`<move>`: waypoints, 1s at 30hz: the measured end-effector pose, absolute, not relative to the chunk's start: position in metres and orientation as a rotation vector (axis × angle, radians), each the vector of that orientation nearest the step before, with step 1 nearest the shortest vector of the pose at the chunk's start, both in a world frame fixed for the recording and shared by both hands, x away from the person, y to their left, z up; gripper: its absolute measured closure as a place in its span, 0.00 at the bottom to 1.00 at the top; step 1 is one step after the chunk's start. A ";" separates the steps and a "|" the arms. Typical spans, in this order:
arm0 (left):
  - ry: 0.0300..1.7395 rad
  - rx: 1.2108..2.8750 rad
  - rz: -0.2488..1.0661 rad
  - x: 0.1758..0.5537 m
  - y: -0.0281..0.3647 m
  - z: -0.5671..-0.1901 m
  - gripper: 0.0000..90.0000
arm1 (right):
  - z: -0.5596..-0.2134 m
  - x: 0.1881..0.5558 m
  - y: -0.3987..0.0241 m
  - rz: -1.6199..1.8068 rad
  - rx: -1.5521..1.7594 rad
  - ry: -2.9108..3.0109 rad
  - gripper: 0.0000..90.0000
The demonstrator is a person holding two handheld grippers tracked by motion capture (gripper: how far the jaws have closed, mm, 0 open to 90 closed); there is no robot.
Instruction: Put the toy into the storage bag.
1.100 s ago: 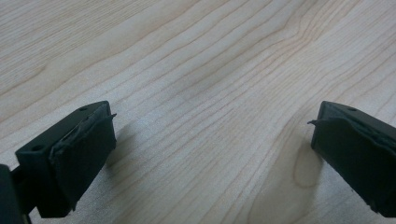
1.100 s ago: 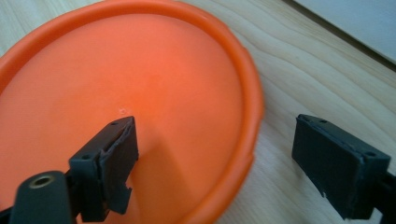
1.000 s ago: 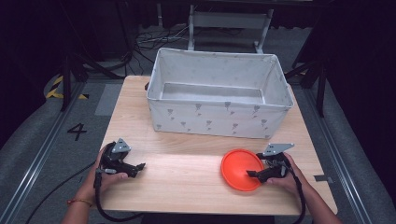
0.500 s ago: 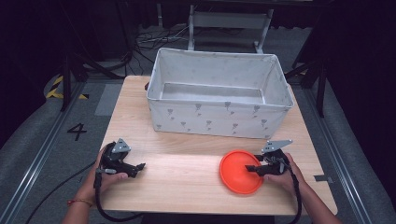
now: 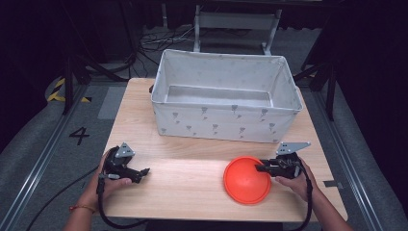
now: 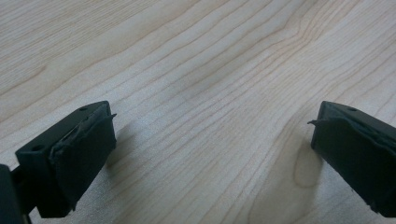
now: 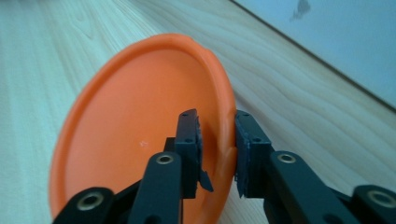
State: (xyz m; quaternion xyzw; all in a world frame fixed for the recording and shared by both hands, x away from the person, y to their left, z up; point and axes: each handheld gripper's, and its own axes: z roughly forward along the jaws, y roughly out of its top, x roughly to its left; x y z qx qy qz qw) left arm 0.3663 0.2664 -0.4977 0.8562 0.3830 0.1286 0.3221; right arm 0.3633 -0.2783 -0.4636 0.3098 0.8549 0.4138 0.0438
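Dark floor surrounded a pale wooden table point(image 5: 192, 187), where a grey fabric bin point(image 5: 223, 98) stood at the far side. Near the front right lay an orange plate point(image 5: 246, 180). The right gripper point(image 5: 262, 168) had just been closing its jaws, which pinched the plate's rim between them. The left gripper point(image 5: 144, 172) rested at the front left, its jaws wide apart over bare wood.
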 end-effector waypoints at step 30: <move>0.999 2.250 0.341 0.367 0.267 -0.498 0.00 | -0.370 0.320 -0.245 1.103 0.489 2.575 0.91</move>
